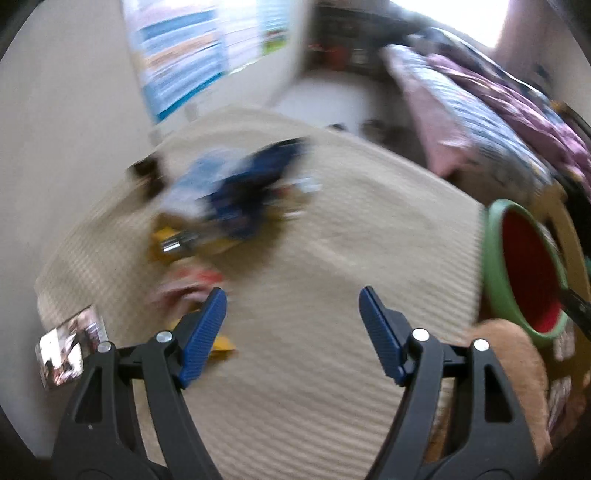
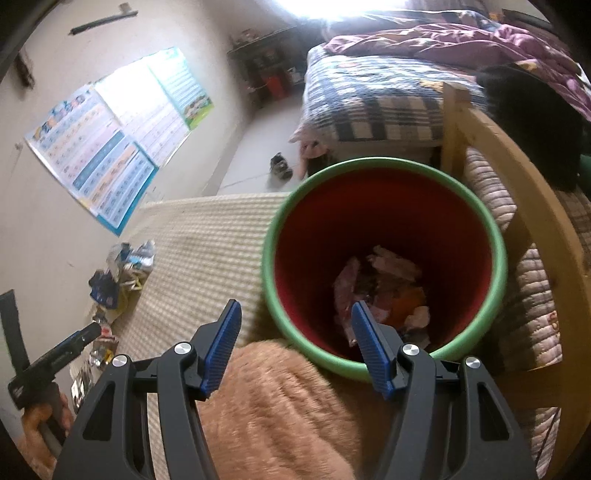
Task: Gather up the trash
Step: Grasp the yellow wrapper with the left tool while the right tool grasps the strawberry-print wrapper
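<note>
Green-rimmed bin (image 2: 384, 258) of crumpled trash (image 2: 380, 291) beneath spread, empty right gripper (image 2: 295, 328); left gripper (image 1: 291, 317) likewise spread.

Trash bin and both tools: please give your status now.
Left tool open, empty, over the mat. Right tool open, empty, above the bin. Crumpled trash already in bin; wrapper pile left on mat edge. Nothing blocking.

Bedroom w/ plain pale walls (image 2: 59, 206). Posters (image 2: 110, 147) taped up ahead of me on the left. Ribbed beige rug (image 2: 207, 243) over a light floor (image 2: 258, 147). Bed (image 2: 369, 107) on my right w/ plaid quilt, purple cover (image 2: 480, 40), wood frame (image 2: 517, 192). Dark shelf (image 2: 269, 62) in far corner. Bright window glare (image 2: 351, 7) behind the bed.
</note>
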Tool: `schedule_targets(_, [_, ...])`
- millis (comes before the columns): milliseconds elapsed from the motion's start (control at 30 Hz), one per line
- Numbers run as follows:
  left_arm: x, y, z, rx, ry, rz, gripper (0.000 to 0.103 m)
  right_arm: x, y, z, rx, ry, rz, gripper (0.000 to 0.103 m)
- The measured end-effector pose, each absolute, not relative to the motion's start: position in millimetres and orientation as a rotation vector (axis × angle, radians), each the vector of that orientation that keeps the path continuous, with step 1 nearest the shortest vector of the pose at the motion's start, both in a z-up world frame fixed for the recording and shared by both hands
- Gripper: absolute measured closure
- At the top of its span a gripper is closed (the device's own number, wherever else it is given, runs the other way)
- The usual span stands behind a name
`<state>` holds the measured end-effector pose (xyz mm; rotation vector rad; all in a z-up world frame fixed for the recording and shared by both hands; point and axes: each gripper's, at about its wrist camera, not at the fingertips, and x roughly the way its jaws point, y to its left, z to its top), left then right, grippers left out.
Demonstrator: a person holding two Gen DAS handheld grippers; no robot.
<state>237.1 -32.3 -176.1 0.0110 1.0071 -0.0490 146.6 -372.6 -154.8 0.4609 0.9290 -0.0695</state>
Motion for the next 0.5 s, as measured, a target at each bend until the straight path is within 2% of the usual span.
schedule_targets(167, [236.7, 25.0, -199.5, -0.093, 1.077, 0.096, 0.032, 149.7, -360.6, -154.3, 0.436, 0.941, -0.054, 0.043])
schedule_targets(300, [237.2, 38.1, -224.0, -0.138, 1.153, 0.107, 0.032, 152.6, -350.1, -155.2, 0.414, 0.955, -0.038, 0.043])
schedule_targets(333, [238.1, 38.7, -229.7, -0.151, 1.173, 0.095, 0.037, 153.2, -347.2, -155.2, 0.407, 0.958, -0.033, 0.043])
schedule_targets(367, [238.0, 39.8, -232.8, -0.158, 1.181, 0.085, 0.047, 153.5, -344.4, -154.8, 0.401, 0.959, -0.028, 0.043])
schedule_targets(400, [238.3, 39.7, -235.4, -0.162, 1.189, 0.075, 0.052, 153.5, -342.4, -154.5, 0.396, 0.96, -0.025, 0.043])
schedule_targets(500, [237.5, 38.2, -235.3, -0.156, 1.176, 0.047, 0.063, 155.1, -335.9, -154.4, 0.377, 0.966, -0.015, 0.043])
